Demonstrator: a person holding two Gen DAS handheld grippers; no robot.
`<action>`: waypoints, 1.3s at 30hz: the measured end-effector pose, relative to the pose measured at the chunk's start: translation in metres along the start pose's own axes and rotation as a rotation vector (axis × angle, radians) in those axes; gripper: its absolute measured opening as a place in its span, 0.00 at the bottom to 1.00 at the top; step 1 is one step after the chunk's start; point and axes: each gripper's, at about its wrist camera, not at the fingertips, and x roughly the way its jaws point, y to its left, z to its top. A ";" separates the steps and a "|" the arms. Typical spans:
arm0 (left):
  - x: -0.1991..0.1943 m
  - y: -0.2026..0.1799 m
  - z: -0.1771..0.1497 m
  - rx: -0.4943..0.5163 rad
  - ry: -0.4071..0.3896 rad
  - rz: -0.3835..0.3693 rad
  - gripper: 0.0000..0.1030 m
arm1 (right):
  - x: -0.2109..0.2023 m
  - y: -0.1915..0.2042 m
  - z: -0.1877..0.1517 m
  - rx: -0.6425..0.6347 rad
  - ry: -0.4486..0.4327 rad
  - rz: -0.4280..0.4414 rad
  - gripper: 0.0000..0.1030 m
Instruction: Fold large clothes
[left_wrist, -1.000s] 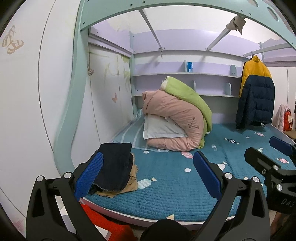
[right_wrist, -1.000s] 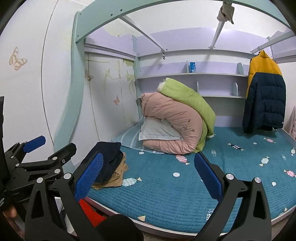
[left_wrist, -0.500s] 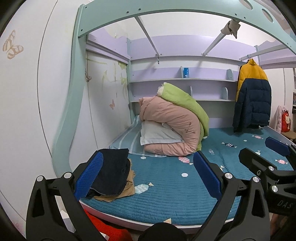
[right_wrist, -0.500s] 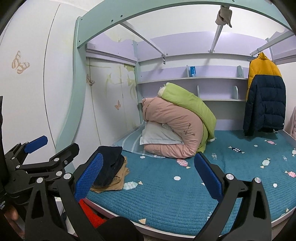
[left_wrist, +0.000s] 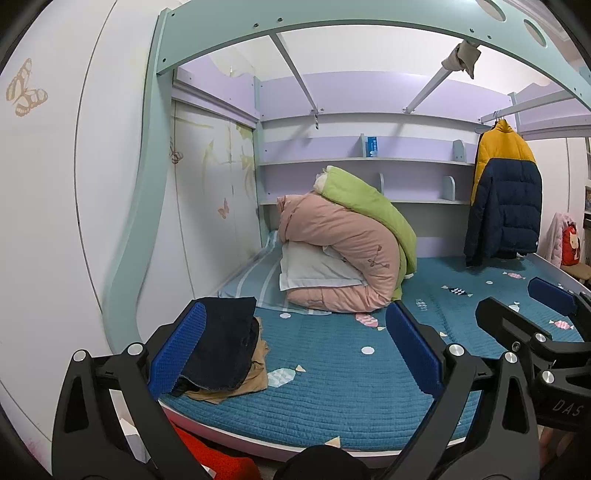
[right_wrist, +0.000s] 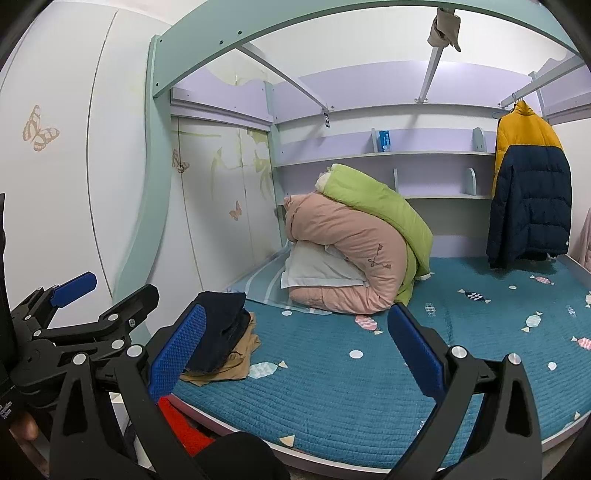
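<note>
A folded dark navy garment (left_wrist: 225, 339) lies on a folded tan garment (left_wrist: 255, 373) at the front left corner of the bed (left_wrist: 332, 398); the pile also shows in the right wrist view (right_wrist: 221, 332). My left gripper (left_wrist: 295, 350) is open and empty, held in front of the bed edge. My right gripper (right_wrist: 295, 350) is open and empty beside it. Each gripper shows in the other's view: the right one (left_wrist: 532, 317) and the left one (right_wrist: 92, 295).
A rolled pink and green quilt (left_wrist: 343, 254) with a white pillow (left_wrist: 314, 269) sits at the back of the bed. A yellow and navy jacket (left_wrist: 502, 199) hangs at right. Red cloth (left_wrist: 207, 454) lies below the bed edge. The cupboard wall (left_wrist: 55, 221) stands at left.
Both grippers have tilted upward and drawn back a little, so the bed and the clothes pile sit lower in both views. Both stay open.
</note>
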 end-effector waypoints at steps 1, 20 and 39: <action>0.000 0.000 0.000 0.001 0.000 0.000 0.95 | 0.000 0.000 0.000 0.000 0.000 -0.001 0.93; -0.001 -0.004 0.003 0.000 -0.012 0.010 0.95 | 0.000 -0.003 -0.001 0.003 -0.002 0.006 0.93; -0.003 -0.008 0.002 0.000 -0.016 0.023 0.95 | -0.002 -0.001 0.000 0.014 0.006 0.009 0.93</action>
